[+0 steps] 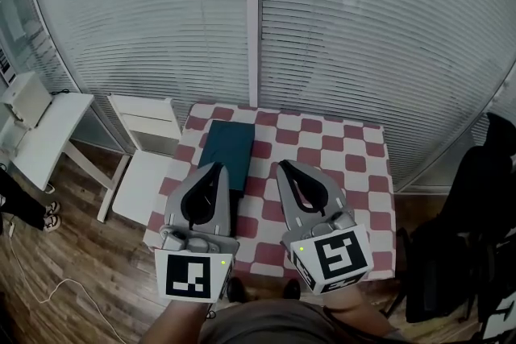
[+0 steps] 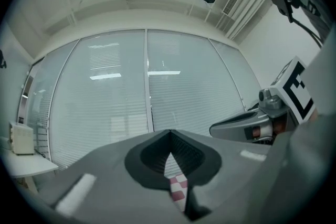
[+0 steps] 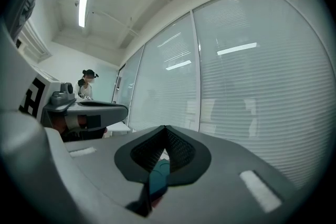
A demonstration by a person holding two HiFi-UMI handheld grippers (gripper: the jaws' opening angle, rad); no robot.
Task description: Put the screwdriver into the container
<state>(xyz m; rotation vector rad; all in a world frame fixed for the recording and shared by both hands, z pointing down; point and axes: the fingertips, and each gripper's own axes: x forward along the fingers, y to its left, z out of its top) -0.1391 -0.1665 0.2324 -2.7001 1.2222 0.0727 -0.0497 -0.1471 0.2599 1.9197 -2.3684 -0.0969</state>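
Note:
A dark teal container (image 1: 228,151) lies at the far left of the red-and-white checkered table (image 1: 339,149). No screwdriver shows in any view. Both grippers are held high above the table, pointing level at the blinds. My left gripper (image 1: 216,166) is shut with nothing in it; its tips meet (image 2: 169,132), and the checkered cloth (image 2: 177,189) shows through the slit below them. My right gripper (image 1: 284,165) is shut and empty too (image 3: 165,127), with a teal patch of the container (image 3: 159,173) visible under its jaws. Each gripper sees the other beside it.
A glass wall with blinds (image 1: 258,20) stands behind the table. A white chair (image 1: 149,149) and a white side table (image 1: 44,133) stand at the left, a black chair (image 1: 476,238) at the right. A person (image 3: 86,84) stands far off.

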